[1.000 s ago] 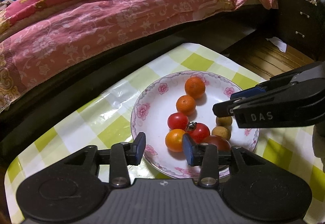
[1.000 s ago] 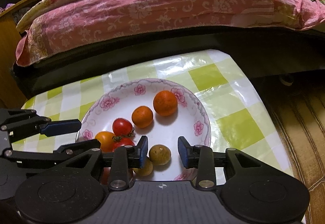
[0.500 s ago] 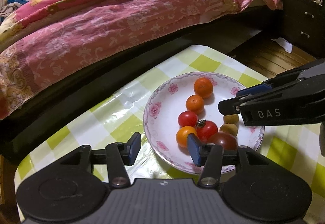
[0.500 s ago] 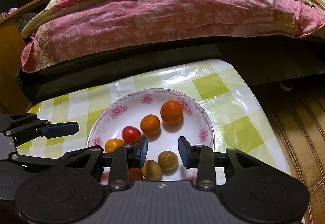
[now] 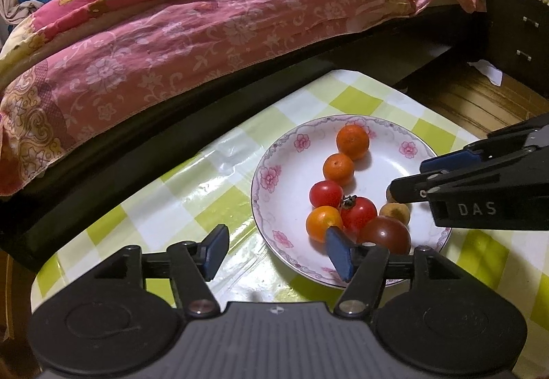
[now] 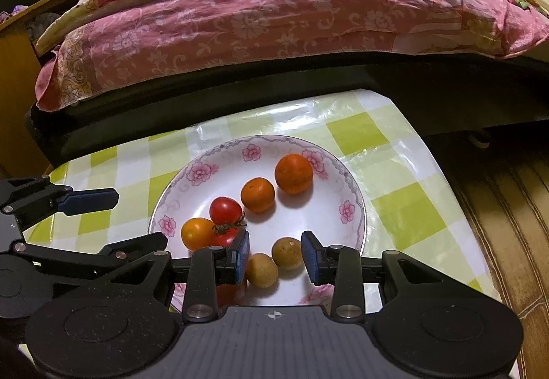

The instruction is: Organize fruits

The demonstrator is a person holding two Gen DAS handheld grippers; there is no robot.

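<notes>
The left claw (image 5: 276,252) has just been opening and now gapes over the near rim of the plate (image 5: 274,169), gripping nothing. On that plate lie oranges (image 5: 352,142), tomatoes (image 5: 326,194) and two brown fruits (image 6: 290,252). The right claw (image 6: 275,253) hangs above the brown fruits, slightly parted and empty.

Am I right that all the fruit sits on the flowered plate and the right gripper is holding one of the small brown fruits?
Not holding: the right wrist view shows the right gripper open, pads clear of both small brown fruits. All the fruit does sit on the flowered plate.
</notes>
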